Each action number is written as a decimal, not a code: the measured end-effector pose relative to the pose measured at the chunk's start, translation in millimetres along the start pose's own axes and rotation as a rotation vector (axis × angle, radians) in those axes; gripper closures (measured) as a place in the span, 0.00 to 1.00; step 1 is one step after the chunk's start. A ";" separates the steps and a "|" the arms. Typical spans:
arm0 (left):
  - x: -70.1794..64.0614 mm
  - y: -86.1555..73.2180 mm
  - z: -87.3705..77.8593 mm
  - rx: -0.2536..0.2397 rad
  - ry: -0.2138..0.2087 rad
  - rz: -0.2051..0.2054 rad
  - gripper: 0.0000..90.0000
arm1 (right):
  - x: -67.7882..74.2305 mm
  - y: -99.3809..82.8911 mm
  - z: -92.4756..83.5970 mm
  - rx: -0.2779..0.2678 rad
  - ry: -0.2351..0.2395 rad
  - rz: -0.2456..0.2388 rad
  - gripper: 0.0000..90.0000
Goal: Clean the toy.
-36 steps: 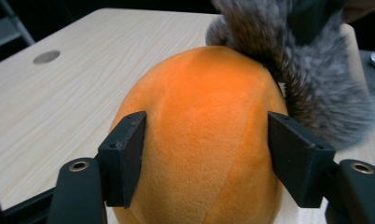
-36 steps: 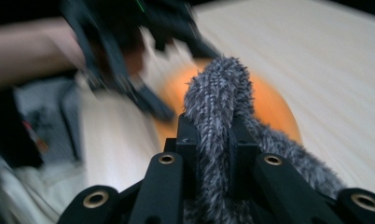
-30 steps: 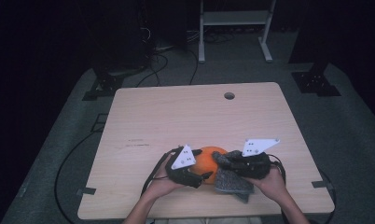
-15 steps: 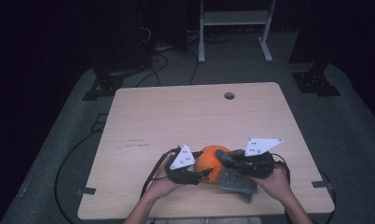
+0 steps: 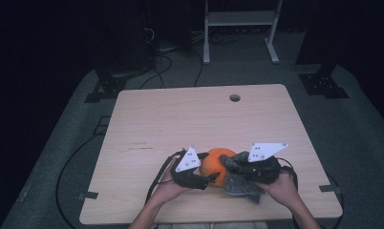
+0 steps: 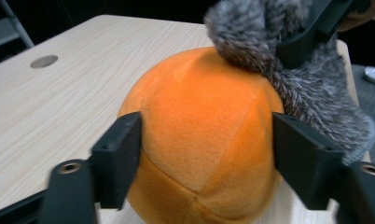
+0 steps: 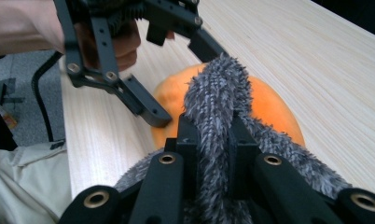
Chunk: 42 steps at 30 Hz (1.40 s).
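Up close, the orange plush ball (image 6: 202,140) sits on the wooden table (image 5: 180,119) near the person's edge, round enough that it has no long axis or heading to tell. The left gripper view shows its stitched seams and the left gripper (image 5: 207,179) with a jaw at each flank; those jaws have just been opening, and whether the pads press the plush cannot be told. From above, that detail is lost, but the ball's place between both hands is plain. The grey furry cloth (image 7: 218,107) drapes the ball's top and far side, its pinched fold running lengthwise away from the right gripper (image 7: 212,140), which is clamped tight on it.
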<state>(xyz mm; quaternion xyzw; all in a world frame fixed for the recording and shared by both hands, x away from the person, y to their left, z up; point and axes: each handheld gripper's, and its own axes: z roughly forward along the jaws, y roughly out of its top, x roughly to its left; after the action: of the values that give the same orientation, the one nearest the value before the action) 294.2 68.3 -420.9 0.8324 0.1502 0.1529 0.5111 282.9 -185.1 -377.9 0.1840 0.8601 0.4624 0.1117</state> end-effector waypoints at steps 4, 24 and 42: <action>-10.9 7.4 2.0 0.013 0.003 0.068 0.37 | 18.1 13.2 6.0 0.005 0.008 -0.057 0.87; -3.2 -6.4 -2.9 0.052 -0.021 0.096 0.38 | -7.5 -8.3 -0.6 0.019 -0.013 0.035 0.87; 15.3 -3.8 -3.5 0.044 -0.086 -0.150 0.15 | -10.5 -18.7 6.1 0.027 0.020 0.063 0.86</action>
<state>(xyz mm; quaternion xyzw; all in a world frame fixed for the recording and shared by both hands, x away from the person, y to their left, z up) 306.2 79.0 -421.2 0.8357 0.1935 0.0750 0.5085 290.7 -194.3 -396.7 0.2078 0.8612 0.4557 0.0862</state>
